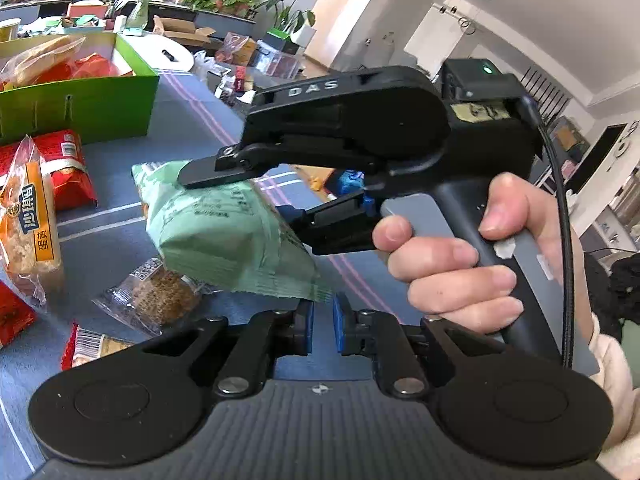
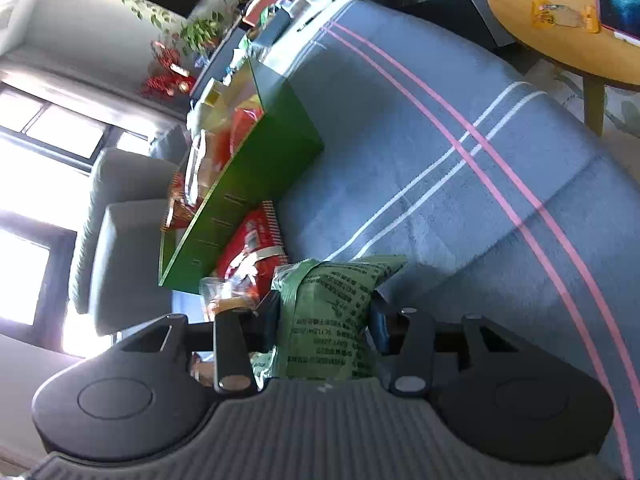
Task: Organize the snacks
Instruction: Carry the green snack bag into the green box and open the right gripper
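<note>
Pale green snack packet [image 1: 224, 232] — crinkled, dark print — pinched in right gripper [image 1: 276, 196].

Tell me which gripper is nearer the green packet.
Right. The right gripper is shut on the green packet, jaws on both sides; the left gripper sits shut just below its edge.

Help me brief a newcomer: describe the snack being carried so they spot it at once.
Start at the green box on the blue cloth. In front of it, above the loose packets, the right gripper holds a pale green packet between its fingers. It is the only green wrapper; neighbours are red, orange or clear.
</note>
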Available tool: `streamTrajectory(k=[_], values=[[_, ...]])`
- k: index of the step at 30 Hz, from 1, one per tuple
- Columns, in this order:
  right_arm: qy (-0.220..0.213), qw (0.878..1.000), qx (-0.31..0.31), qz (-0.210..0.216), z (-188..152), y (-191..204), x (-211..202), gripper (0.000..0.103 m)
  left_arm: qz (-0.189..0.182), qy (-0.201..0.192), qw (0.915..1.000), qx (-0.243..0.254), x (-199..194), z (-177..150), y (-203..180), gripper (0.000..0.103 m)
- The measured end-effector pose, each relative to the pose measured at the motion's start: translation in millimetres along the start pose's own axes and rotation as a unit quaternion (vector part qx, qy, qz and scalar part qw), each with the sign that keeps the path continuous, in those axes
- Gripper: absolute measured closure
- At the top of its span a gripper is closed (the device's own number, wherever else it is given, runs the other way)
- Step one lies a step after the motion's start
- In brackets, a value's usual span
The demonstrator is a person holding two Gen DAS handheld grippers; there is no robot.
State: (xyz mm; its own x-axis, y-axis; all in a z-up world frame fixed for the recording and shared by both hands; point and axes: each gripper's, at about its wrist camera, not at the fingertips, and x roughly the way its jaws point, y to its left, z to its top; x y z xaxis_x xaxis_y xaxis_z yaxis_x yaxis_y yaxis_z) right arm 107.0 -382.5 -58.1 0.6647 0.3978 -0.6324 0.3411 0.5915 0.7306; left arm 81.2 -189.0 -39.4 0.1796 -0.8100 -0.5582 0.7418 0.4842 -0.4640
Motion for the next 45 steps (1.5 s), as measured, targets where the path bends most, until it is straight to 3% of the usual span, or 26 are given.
streamTrajectory(k=[8,22,33,39,45], values=[[-0.033,0.999,-0.024,0.028,-9.4,31.7,-23.7,0.056,0.008,-0.046,0.9987,0.018,-32.4,-1.5,-7.3,0.094],[-0.042,0.992,-0.084,0.081,-5.3,106.0,-4.7,0.056,0.048,-0.139,0.9891,-0.004,-84.9,11.7,12.9,0.094],[-0.024,0.986,-0.127,0.101,17.3,153.9,32.6,0.056,0.070,-0.186,0.9794,-0.036,-98.1,48.2,72.5,0.094],[0.013,0.983,-0.156,0.100,45.2,184.4,78.9,0.056,0.066,-0.198,0.9747,-0.079,-95.0,74.6,124.9,0.094],[0.021,0.976,-0.193,0.093,62.8,209.8,129.8,0.056,0.111,-0.210,0.9616,-0.138,-80.6,91.8,179.4,0.093]])
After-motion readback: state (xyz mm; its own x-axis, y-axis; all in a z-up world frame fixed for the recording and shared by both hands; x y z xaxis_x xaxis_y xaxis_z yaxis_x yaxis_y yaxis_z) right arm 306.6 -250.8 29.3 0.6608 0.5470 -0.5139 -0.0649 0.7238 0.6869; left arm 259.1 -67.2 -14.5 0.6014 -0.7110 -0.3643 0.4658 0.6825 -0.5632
